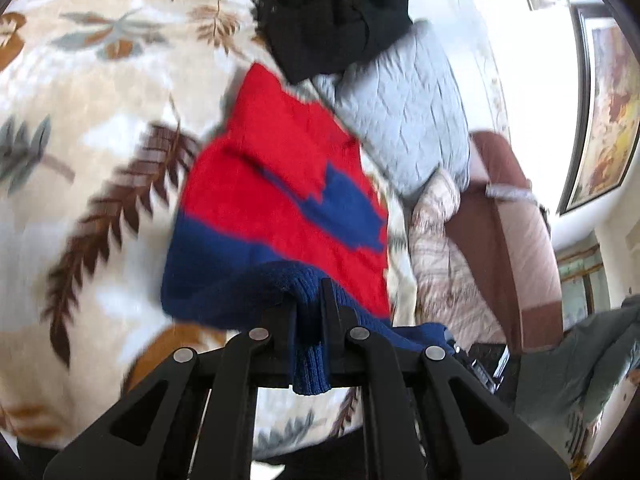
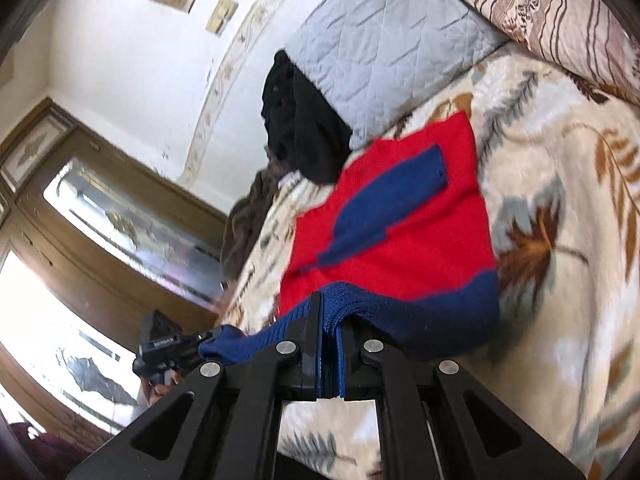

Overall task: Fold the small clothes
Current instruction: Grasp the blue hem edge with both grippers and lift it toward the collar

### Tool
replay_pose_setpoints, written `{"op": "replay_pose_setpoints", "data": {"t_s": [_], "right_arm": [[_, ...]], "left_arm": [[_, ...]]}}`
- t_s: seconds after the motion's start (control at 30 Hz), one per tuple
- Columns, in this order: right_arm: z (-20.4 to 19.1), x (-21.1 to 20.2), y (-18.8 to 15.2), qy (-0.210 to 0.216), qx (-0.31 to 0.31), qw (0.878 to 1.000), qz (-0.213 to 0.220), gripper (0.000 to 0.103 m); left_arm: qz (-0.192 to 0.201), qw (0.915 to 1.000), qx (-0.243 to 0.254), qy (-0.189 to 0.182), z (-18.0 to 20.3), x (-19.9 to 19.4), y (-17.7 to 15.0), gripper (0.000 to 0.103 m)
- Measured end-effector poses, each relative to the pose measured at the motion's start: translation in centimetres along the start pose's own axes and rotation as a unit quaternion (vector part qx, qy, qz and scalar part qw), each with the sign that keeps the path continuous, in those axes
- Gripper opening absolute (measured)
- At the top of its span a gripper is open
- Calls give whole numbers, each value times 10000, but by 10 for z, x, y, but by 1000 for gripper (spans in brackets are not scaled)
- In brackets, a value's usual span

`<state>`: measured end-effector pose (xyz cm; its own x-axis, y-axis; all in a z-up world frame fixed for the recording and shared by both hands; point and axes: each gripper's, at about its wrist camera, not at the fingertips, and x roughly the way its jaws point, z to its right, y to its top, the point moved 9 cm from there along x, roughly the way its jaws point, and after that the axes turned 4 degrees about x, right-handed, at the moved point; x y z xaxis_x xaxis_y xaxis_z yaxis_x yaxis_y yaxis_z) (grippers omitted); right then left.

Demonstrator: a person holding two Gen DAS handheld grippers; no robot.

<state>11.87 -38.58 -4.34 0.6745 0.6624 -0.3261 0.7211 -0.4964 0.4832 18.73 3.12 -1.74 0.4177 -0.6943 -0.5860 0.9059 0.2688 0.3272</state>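
We work over a cream bedspread printed with brown and grey leaves [image 1: 92, 92], a pale blue quilted pillow [image 1: 404, 120] at 1 o'clock. The red knitted sweater with navy blue hem and sleeve [image 1: 280, 184] stretches lengthwise away from us toward 12 o'clock, neck end far. Our left gripper [image 1: 308, 320] and right gripper [image 2: 328, 332] each pinch its navy hem, lifted off the bed.

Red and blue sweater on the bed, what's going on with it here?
Both hand-held grippers are clamped on the sweater's blue hem: the left hand-held gripper and the right hand-held gripper. The hem is lifted while the rest lies on the leaf-patterned blanket. Black clothes sit beyond it.
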Motion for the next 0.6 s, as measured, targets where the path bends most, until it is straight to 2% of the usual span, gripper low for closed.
{"op": "replay_pose_setpoints", "data": {"t_s": [0.13, 0.37, 0.6], "right_arm": [[3, 20, 36, 56, 180, 9995, 243, 4], [14, 63, 93, 274, 584, 9954, 705, 4], [69, 117, 137, 208, 1356, 9854, 1008, 4]], "left_arm": [[196, 9997, -114, 10, -6, 15, 35, 7], [471, 9982, -367, 75, -15, 64, 103, 7], [279, 9970, -569, 434, -33, 129, 160, 7]]}}
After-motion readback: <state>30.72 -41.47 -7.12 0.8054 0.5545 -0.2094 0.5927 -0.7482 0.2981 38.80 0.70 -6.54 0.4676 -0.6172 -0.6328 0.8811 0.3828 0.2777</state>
